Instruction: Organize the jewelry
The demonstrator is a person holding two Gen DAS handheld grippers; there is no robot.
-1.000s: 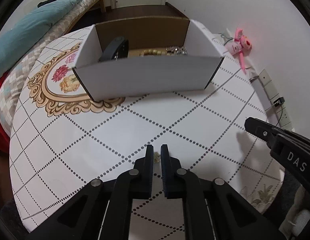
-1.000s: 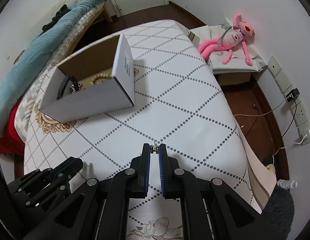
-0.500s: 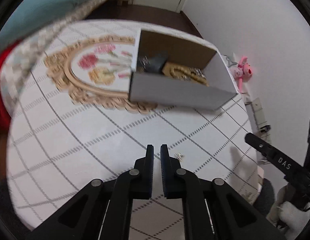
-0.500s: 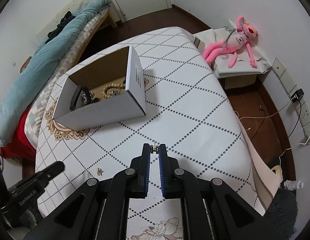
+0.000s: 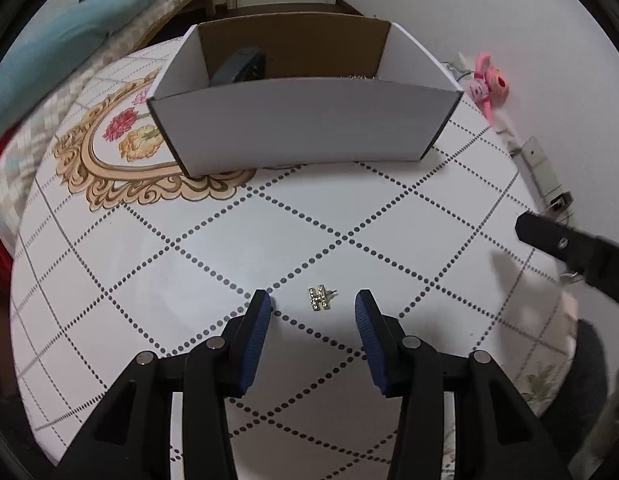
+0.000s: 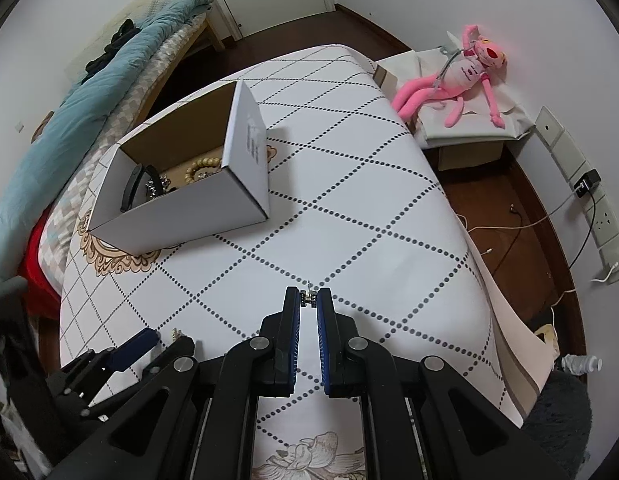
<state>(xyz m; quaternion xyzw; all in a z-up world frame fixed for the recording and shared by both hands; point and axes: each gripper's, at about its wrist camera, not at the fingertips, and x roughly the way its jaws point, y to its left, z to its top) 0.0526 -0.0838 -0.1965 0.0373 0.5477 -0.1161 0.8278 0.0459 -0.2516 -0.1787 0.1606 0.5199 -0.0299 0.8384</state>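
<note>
A small gold H-shaped earring [image 5: 320,298] lies on the round table, between the fingers of my left gripper [image 5: 312,305], which is open just above the tablecloth. My right gripper [image 6: 308,300] is shut on a second small earring [image 6: 308,299], pinched at the fingertips and held above the table. The white cardboard box [image 5: 305,120] stands at the far side; it holds a black band [image 5: 239,68], a bead bracelet [image 6: 203,166] and other jewelry. The box [image 6: 181,208] sits left of the right gripper. The left gripper [image 6: 169,338] and the table earring [image 6: 175,333] show at lower left.
The tablecloth [image 5: 149,264] has a dotted diamond pattern and a floral medallion [image 5: 121,148]. The table edge drops off at the right to a wooden floor with cables [image 6: 509,224]. A pink plush toy [image 6: 465,76] and a bed [image 6: 89,88] lie beyond.
My left gripper has opened and come down around the earring on the table. The right gripper has stayed shut on its earring and barely moved.
</note>
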